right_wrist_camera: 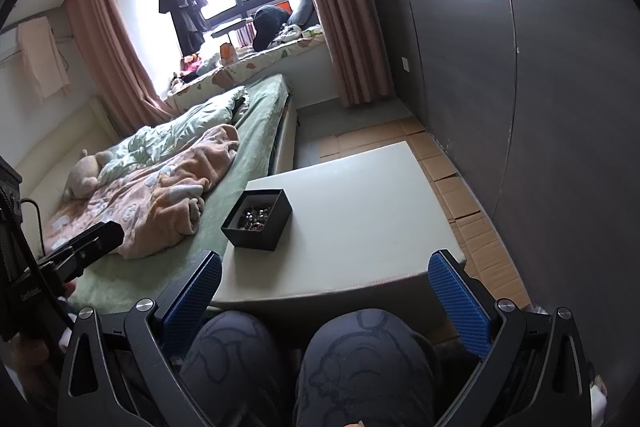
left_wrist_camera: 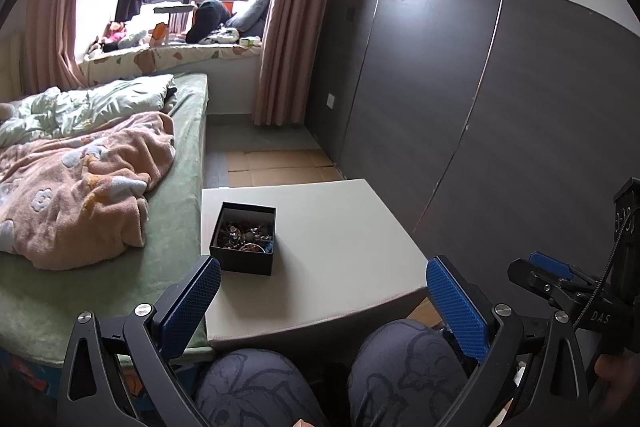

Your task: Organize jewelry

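A small black open box (left_wrist_camera: 244, 237) full of tangled jewelry (left_wrist_camera: 244, 233) stands on the left part of a low white table (left_wrist_camera: 332, 247). It also shows in the right wrist view (right_wrist_camera: 258, 219), with the jewelry (right_wrist_camera: 254, 217) inside. My left gripper (left_wrist_camera: 324, 291) is open and empty, held back over the person's knees, short of the table's near edge. My right gripper (right_wrist_camera: 324, 287) is open and empty, likewise held back above the knees. The right gripper shows at the right edge of the left wrist view (left_wrist_camera: 560, 279).
A bed (left_wrist_camera: 120, 155) with a pink blanket (left_wrist_camera: 80, 187) runs along the table's left side. Dark wardrobe panels (left_wrist_camera: 460, 87) stand to the right. Cardboard sheets (right_wrist_camera: 472, 195) cover the floor beside the table. The person's knees (left_wrist_camera: 332, 375) are just below the grippers.
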`<state>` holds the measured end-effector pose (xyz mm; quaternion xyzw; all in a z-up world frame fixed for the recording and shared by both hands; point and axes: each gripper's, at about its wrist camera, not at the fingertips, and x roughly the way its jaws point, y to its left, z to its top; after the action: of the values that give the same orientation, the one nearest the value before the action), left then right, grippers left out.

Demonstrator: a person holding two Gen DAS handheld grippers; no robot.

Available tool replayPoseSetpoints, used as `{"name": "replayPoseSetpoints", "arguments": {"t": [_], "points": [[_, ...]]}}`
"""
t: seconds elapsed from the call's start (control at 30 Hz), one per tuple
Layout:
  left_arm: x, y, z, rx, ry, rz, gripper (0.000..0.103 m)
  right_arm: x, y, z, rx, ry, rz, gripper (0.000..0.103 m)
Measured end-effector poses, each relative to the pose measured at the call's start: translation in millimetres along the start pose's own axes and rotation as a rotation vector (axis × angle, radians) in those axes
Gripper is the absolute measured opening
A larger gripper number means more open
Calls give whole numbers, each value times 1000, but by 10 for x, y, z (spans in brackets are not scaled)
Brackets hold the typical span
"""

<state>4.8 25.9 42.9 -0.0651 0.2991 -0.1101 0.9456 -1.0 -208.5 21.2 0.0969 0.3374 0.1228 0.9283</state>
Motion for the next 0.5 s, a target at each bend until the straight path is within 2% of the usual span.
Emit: {"name": "replayPoseSetpoints", "arguments": {"t": [0.5], "points": [[-28, -18, -22, 0, -7, 3, 103, -27, 19, 22, -3, 4, 7, 103]]}}
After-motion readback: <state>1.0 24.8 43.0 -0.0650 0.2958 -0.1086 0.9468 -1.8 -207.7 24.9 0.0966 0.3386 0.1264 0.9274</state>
